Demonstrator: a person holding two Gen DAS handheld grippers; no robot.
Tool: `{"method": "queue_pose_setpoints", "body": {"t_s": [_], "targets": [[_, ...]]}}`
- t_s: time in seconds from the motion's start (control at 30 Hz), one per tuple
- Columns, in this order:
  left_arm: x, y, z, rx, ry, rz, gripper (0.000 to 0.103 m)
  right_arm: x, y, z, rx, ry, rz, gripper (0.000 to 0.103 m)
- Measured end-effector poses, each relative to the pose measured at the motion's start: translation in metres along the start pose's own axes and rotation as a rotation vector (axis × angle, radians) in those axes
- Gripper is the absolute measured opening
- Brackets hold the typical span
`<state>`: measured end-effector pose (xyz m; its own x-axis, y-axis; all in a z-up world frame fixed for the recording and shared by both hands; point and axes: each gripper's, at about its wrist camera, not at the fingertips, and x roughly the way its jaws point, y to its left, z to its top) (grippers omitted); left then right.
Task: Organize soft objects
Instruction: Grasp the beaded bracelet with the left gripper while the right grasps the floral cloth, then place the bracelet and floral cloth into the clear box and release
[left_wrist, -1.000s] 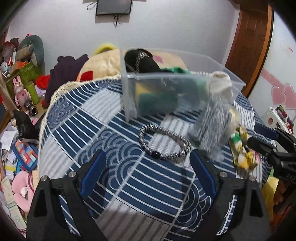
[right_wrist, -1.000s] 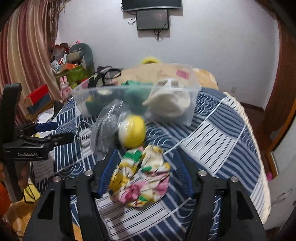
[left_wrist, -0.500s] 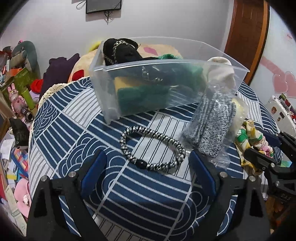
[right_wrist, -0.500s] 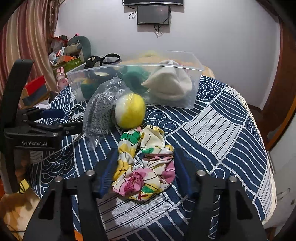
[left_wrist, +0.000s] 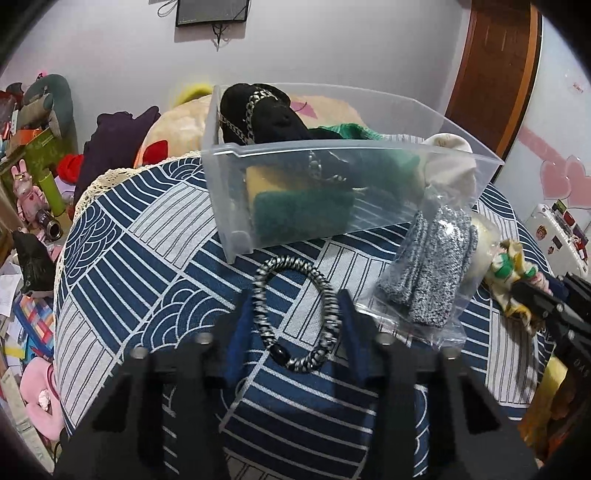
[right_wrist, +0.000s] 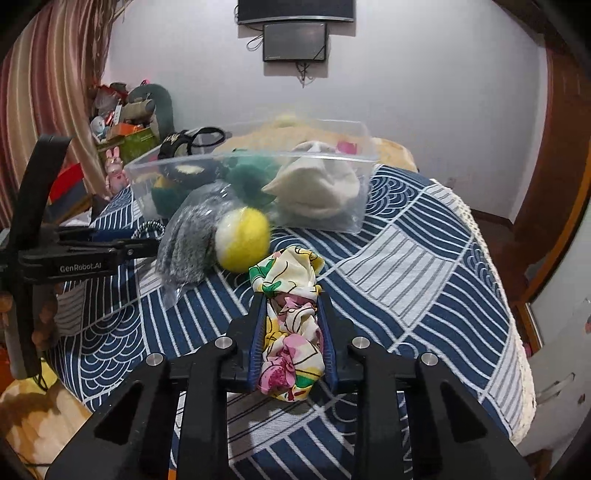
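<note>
My left gripper (left_wrist: 295, 306) is shut on a black-and-white braided bracelet (left_wrist: 295, 310) that lies on the blue patterned cover. My right gripper (right_wrist: 291, 306) is shut on a floral cloth scrunchie (right_wrist: 291, 317). A clear plastic bin (left_wrist: 332, 192) (right_wrist: 258, 177) stands just beyond both and holds a black item, green and yellow pieces and a cream cloth. A clear bag of grey fabric (left_wrist: 428, 269) (right_wrist: 188, 236) and a yellow-white ball (right_wrist: 242, 240) lie between the grippers. The left gripper also shows in the right wrist view (right_wrist: 147, 245).
The cover's lace edge (right_wrist: 517, 332) drops off to the right, near a wooden door (left_wrist: 495, 74). Toys, boxes and plush pieces (left_wrist: 33, 177) crowd the floor on the left. A large plush pile (left_wrist: 122, 147) lies behind the bin.
Both grippers have gone from open to closed: the left around the bracelet, the right on the scrunchie, squeezing it narrow. Both moved closer to their items.
</note>
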<state>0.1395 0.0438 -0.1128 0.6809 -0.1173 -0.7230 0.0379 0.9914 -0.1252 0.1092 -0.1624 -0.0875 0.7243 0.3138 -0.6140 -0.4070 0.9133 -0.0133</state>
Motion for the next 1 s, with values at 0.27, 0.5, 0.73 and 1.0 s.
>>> {"method": "queue_pose_setpoints", "body": {"t_s": [0.27, 0.5, 0.73, 1.0], "targets": [[-0.022, -0.004, -0.003, 0.042, -0.046, -0.01, 0.013, -0.013, -0.008, 0.009, 0.028, -0.047, -0.01, 0.024], [-0.056, -0.018, 0.002, 0.078, -0.139, -0.002, 0.013, -0.016, -0.003, 0.032, 0.037, -0.104, 0.002, 0.024], [-0.083, -0.027, 0.02, 0.08, -0.227, -0.004, 0.013, -0.017, 0.002, 0.056, 0.031, -0.159, 0.006, 0.024], [-0.092, -0.035, 0.048, 0.076, -0.289, -0.003, 0.013, -0.014, 0.013, 0.09, -0.009, -0.222, 0.002, 0.024]]}}
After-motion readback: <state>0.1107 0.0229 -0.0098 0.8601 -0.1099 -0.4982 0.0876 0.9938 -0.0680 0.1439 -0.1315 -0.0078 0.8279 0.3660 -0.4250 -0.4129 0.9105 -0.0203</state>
